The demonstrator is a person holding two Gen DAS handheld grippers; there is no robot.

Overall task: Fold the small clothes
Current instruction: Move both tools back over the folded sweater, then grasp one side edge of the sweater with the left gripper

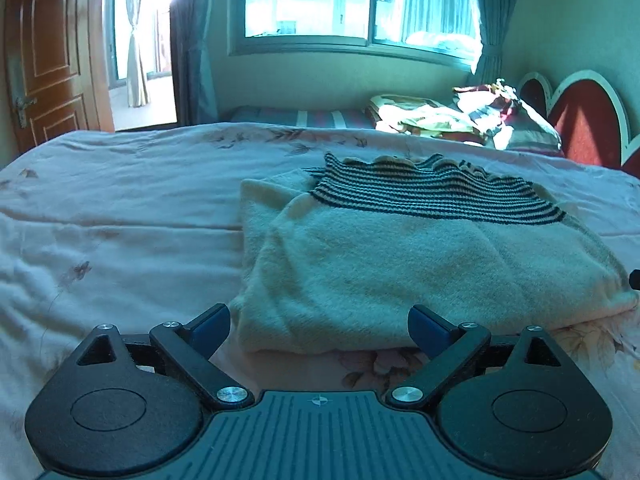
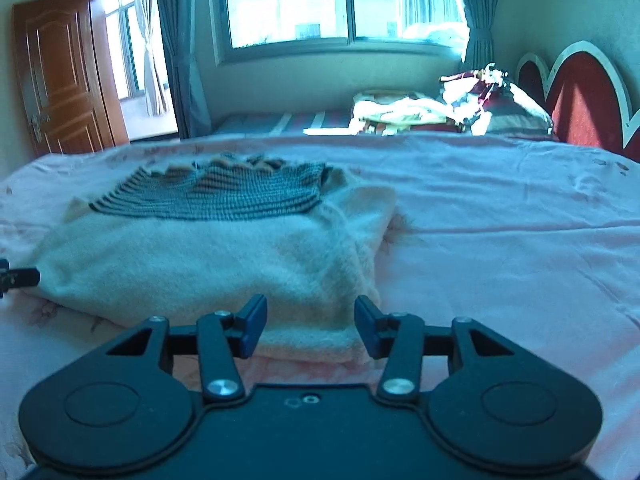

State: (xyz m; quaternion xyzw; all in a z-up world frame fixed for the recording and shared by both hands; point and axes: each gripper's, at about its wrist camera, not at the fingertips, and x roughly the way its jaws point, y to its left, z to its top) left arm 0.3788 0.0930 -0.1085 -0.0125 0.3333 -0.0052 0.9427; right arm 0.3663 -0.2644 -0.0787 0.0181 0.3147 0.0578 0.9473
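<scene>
Nearest the left camera, the left tongs stand spread wide with blue pads, gripping nothing; between them, at twelve o'clock, begins the near folded edge of a cream fuzzy knitted sweater with a dark-striped band; it lies flat on the pink floral bedsheet, already doubled over, its striped band at the far side.

In the right camera, the right tongs are about half open and hold nothing; the sweater's near right corner lies just between and beyond their pads; at nine o'clock a dark tip of the other tool sits beside the sweater's left edge.

Judging by its look, the knit is soft, light and limp; it will sag and slide out of shape if lifted by one point; the thick doubled near edge, taken at both corners together, seems the best hold.

Farther off, at one o'clock, a heap of multicoloured bedding rests by the red heart-shaped headboard; beyond are a bright window with blue curtains and, at ten o'clock, a brown wooden door.
</scene>
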